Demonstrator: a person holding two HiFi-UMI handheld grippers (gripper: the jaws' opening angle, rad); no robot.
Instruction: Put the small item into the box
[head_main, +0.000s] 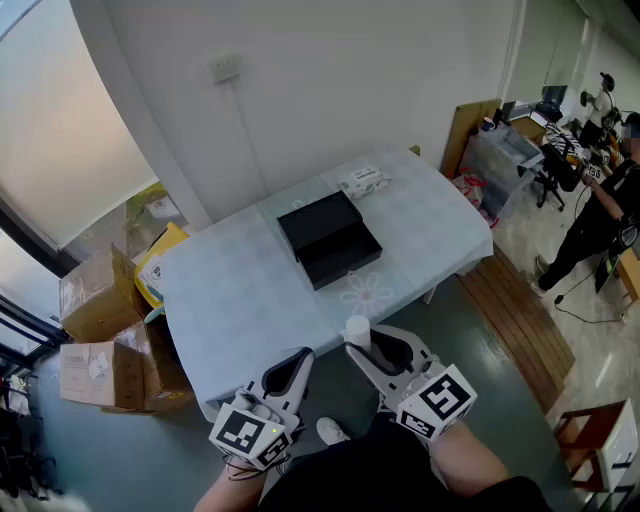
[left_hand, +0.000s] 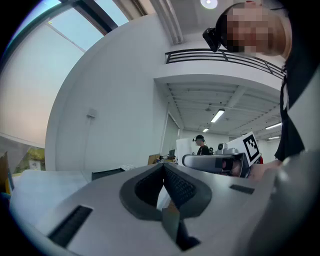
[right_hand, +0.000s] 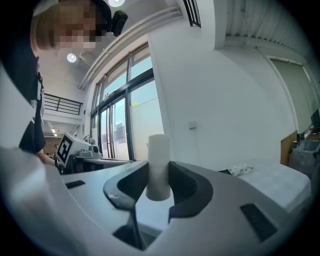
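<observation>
Your right gripper (right_hand: 159, 175) had its jaws clamped on the white tube (right_hand: 159, 157), which stood upright between the pads with its top poking above them. In the head view the tube hung over the near edge of the table (head_main: 230, 300), well apart from the black box (head_main: 330, 240) at the table's middle. The box looked open, though that was hard to tell. A packet (head_main: 362, 182) lay just behind the box. Your left gripper (left_hand: 163, 169) was empty, its jaws pressed together.
</observation>
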